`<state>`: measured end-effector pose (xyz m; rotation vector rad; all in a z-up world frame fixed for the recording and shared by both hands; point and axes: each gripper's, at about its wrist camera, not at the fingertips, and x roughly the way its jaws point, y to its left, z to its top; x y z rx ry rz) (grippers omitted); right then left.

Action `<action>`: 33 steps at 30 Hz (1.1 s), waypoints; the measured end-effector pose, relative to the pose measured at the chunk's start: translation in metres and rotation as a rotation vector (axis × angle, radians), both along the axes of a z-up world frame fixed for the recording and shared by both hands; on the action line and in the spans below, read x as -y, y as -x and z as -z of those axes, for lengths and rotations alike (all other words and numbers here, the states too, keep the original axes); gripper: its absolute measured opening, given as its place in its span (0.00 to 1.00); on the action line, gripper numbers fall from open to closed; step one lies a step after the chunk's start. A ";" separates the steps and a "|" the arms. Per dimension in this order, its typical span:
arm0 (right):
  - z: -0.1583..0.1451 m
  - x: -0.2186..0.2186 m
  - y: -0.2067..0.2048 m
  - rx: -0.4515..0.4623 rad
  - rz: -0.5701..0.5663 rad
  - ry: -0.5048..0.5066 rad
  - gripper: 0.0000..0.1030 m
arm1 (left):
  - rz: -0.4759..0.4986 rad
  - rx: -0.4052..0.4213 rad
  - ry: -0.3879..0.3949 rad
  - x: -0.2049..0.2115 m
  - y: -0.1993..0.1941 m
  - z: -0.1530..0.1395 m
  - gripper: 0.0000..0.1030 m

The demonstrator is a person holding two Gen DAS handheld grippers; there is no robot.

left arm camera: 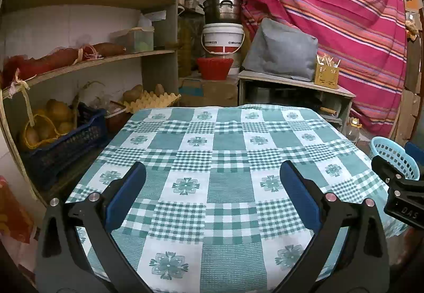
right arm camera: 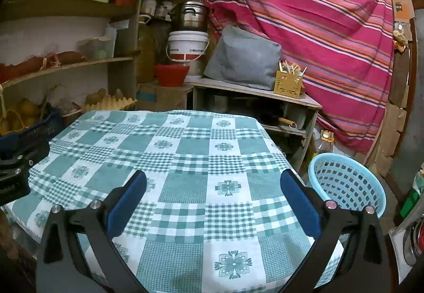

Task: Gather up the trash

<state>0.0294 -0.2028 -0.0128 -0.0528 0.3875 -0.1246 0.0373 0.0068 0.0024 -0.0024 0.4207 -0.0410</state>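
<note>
We are finding no trash lying on the checked tablecloth (left arm camera: 209, 160): the collecting is looking finished or not yet begun. At nine o'clock, our left gripper (left arm camera: 210, 181) is hovering over the cloth, jaws spread wide, gripping nothing. At three o'clock, our right gripper (right arm camera: 212, 184) is matching it, likewise spread and bare, the blue basket (right arm camera: 347, 181) waiting just beside the table.

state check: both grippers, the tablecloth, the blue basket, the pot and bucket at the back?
Left gripper: open, holding nothing.
Right gripper: open, holding nothing.
Teal checked tablecloth: spread flat, no trash visible on it.
Light blue perforated plastic basket: upright, looks empty.
Steel pot: lidded, stacked on bucket.
White plastic bucket: lidded, handle down.
</note>
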 end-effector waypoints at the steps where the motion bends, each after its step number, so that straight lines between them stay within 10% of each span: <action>1: 0.000 0.001 0.000 -0.001 -0.001 -0.004 0.96 | 0.003 0.003 0.002 0.001 0.000 0.000 0.95; 33: -0.001 0.001 -0.001 0.006 0.014 0.004 0.96 | 0.001 0.021 -0.023 0.003 0.003 -0.001 0.95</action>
